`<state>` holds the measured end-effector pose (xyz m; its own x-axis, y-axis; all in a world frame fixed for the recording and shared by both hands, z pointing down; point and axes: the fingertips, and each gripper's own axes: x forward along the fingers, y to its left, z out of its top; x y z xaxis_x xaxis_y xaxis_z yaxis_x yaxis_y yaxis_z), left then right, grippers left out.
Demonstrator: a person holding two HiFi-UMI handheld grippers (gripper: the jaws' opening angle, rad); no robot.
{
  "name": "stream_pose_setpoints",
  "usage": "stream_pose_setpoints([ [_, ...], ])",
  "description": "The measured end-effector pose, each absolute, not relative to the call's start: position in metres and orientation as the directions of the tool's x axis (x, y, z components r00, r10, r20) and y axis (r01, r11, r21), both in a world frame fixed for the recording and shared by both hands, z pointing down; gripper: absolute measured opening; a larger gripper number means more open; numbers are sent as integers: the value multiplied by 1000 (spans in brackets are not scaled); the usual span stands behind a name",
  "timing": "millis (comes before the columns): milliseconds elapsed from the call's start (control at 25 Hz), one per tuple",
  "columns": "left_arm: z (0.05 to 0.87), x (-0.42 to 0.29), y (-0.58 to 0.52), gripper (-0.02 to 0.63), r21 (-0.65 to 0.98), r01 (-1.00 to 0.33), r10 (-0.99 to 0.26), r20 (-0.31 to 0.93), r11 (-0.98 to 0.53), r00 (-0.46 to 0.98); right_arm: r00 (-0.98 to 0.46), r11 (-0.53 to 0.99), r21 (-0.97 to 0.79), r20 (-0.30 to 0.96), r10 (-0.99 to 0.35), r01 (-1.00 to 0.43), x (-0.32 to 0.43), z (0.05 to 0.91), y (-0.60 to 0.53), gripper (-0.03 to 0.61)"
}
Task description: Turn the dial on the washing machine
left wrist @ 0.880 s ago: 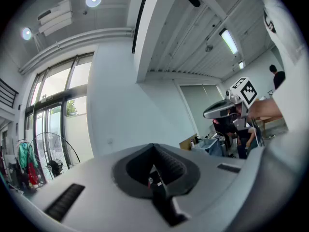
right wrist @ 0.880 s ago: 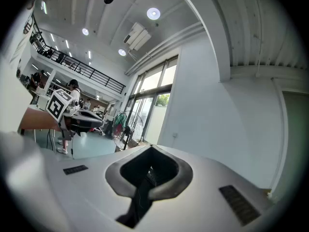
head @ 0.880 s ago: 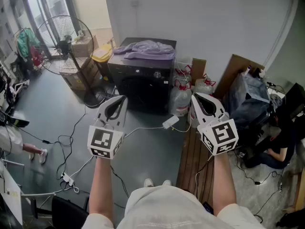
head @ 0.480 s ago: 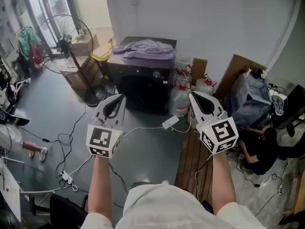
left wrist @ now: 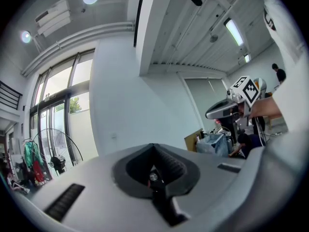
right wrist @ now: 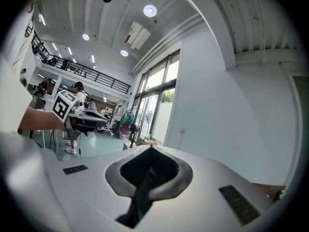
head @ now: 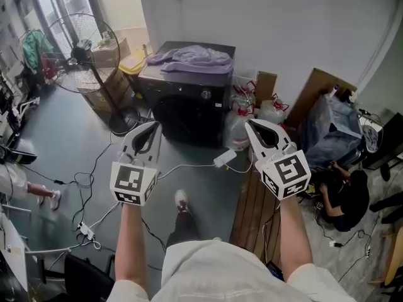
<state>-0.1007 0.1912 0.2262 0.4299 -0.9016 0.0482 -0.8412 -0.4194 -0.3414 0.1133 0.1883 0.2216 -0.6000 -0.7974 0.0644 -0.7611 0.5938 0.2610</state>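
Note:
The black washing machine (head: 189,109) stands against the far wall with a purple cloth (head: 192,56) heaped on its lid. Its round dial (head: 206,95) sits on the upper front panel, right of centre. My left gripper (head: 153,125) is held in the air well short of the machine, its jaws together with nothing in them. My right gripper (head: 249,123) hovers level with it on the right, also shut and empty. In the left gripper view, the left gripper (left wrist: 153,146) points up at the wall and ceiling. The right gripper (right wrist: 151,149) does the same in its own view, so neither shows the machine.
A standing fan (head: 79,49) and cardboard boxes (head: 104,90) are left of the machine. Water bottles (head: 242,115) stand to its right. Cables and a white adapter (head: 225,158) cross the grey floor. Wooden planks (head: 255,212) lie at the right, and a person (head: 343,190) sits beyond them.
The person has stepped forward: one foot now shows ahead on the floor, and the machine sits slightly nearer. Both grippers stayed shut and shifted a little.

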Motion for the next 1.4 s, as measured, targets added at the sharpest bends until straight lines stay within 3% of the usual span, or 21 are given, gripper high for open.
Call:
stream_pose_setpoints([
  [880,251,-203,-98,14,-301,-829,-878,78,-472,472,-487,506,229,137,-863,-832,27,248,-76,14],
  [1000,265,-202,-119,14,-280,-839,-883,87,-467,462,-470,498,218,171,-866,-839,32,264,-92,14],
  [1320,341,-155,-163,17,-223,-828,-851,247,-515,463,-485,533,176,255,-837,-827,65,307,-128,14],
  [1360,352,-146,-166,34,-213,-827,-845,270,-520,461,-492,541,166,265,-830,-824,69,312,-131,14],
  [1400,363,-137,-168,93,-206,-824,-837,293,-528,463,-498,549,154,274,-822,-821,74,318,-135,14],
])
